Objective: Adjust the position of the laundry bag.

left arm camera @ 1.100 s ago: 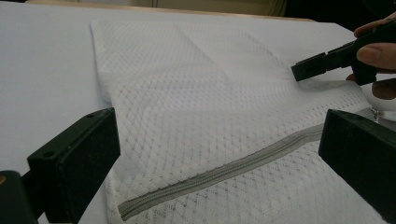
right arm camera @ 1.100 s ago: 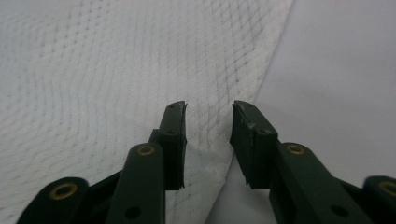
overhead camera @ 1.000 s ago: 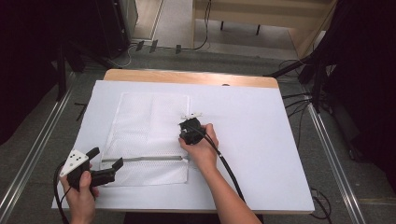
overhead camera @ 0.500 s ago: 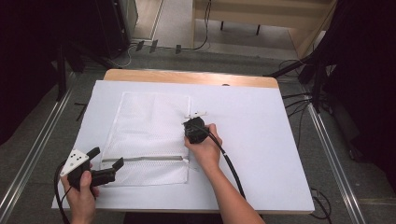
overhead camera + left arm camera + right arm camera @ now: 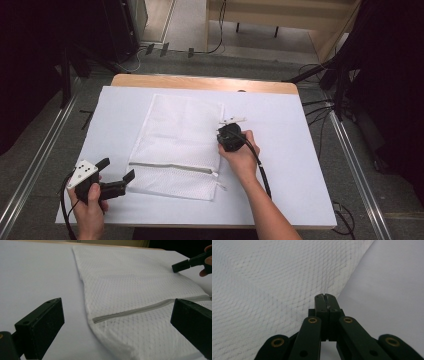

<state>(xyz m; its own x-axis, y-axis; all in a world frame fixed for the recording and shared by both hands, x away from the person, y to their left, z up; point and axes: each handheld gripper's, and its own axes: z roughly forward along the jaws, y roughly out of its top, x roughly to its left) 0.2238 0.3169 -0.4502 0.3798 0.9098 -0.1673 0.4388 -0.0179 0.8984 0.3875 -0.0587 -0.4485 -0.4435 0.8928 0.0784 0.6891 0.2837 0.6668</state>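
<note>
- The white mesh bag point(image 5: 177, 145) lies flat at table point(image 5: 310, 190) centre, grey zipper point(image 5: 170, 166) toward 6 o'clock.
- The right gripper point(image 5: 226, 131) has shifted toward 12 o'clock along the bag's right edge since a second ago; its jaws are pressed together, with no sure hold on mesh.
- The left gripper point(image 5: 118, 176) remains at 8 o'clock, jaws wide apart, holding nothing.

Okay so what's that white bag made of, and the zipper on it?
The bag looks like soft white mesh fabric, likely synthetic: the left gripper view shows a fine dimpled weave and a limp, rounded edge. The zipper has matte grey tape, apparently woven; whether its teeth are plastic or metal I cannot tell.
</note>
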